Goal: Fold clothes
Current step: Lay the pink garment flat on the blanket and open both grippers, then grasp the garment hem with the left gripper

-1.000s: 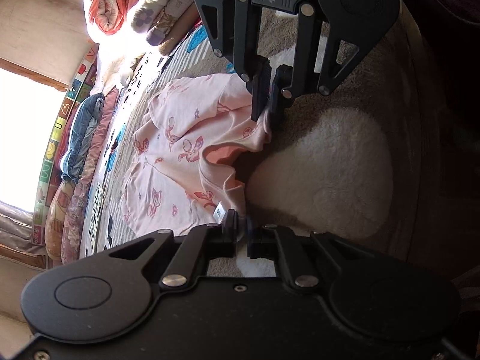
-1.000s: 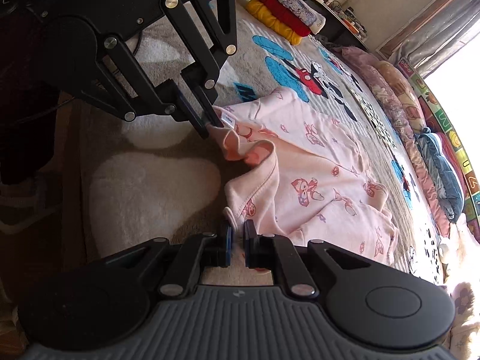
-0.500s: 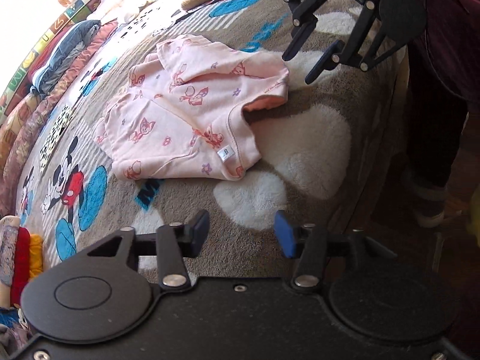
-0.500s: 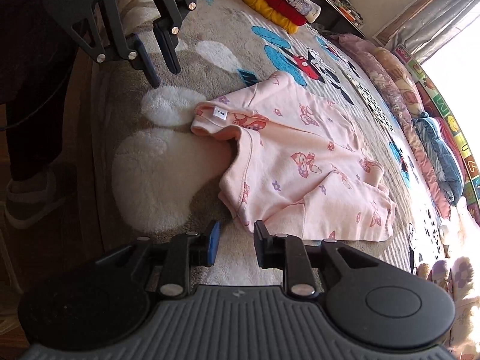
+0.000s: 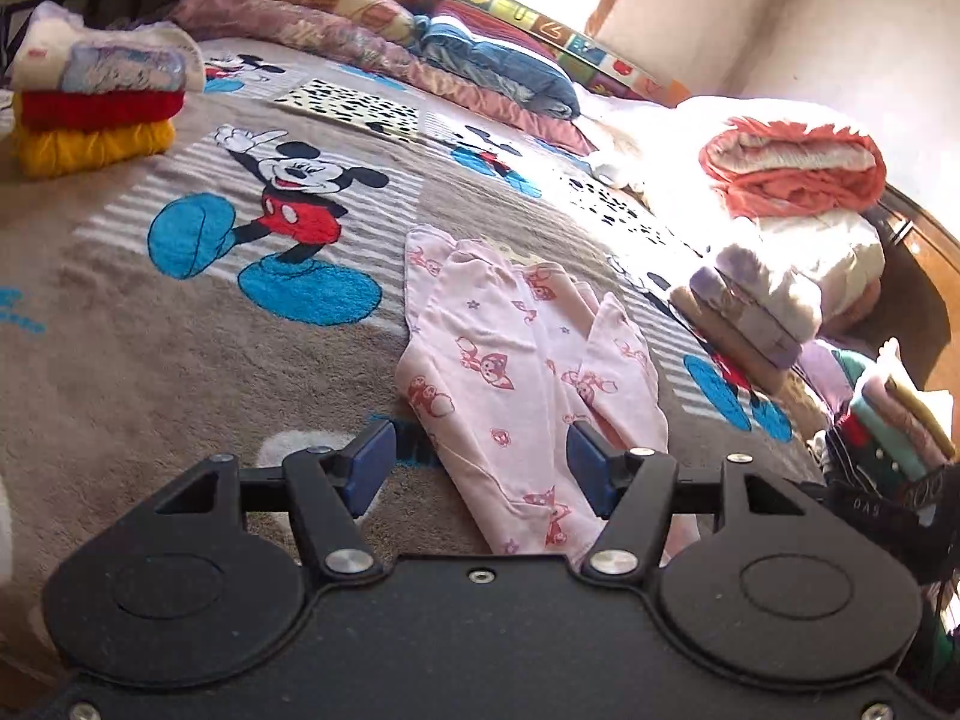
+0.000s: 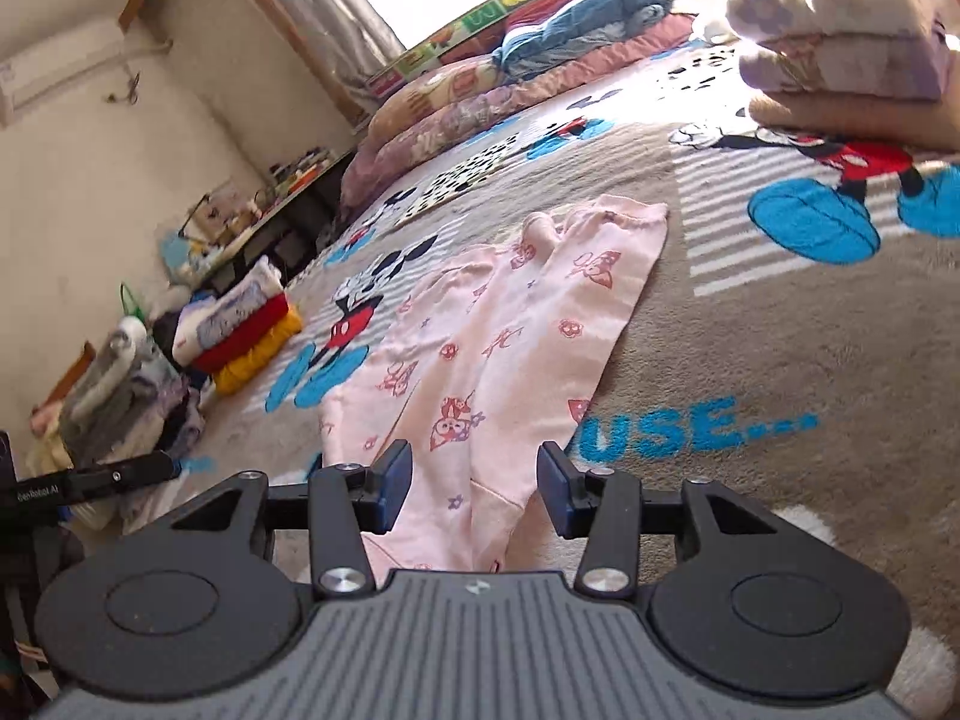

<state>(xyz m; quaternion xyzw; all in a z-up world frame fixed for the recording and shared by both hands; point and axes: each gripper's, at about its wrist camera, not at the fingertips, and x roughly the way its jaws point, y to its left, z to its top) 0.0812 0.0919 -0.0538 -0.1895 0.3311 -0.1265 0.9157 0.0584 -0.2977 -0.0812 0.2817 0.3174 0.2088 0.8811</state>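
So a second back we had both hand-held grippers pinched shut on the near edge of the pink garment (image 5: pixel 510 360), one at the collar by the little white tag, the other on the other corner, and both cameras were rolled over sideways. Half a second back the cloth was already let go and lying on the bed. Now both views sit upright and we're looking down the garment from its near end.

Left hand-held gripper (image 5: pixel 480 474): blue pads spread well apart, nothing gripped, the pink cloth just lying on the blanket between and below them. Right hand-held gripper (image 6: pixel 474 489): jaws opening at this moment, also holding nothing, with the same pink cloth showing in the gap underneath.

Readable stuff: the blanket (image 6: pixel 780 330) has blue letters "USE..." just right of the garment in the right wrist view, plus cartoon mouse prints all over. A black piece poking in at the left edge of that view carries small white lettering; it looks like "GenRobot AI", though we can't read it cleanly. The collar tag isn't in sight now.

The garment lies flat on the blanket, folded narrow, long axis running from near us away toward the far pillows, leaning a bit to the left in the left wrist view and a bit to the right in the right one. A folded stack of yellow, red and white clothes (image 5: pixel 96 102) sits well apart on the far left.
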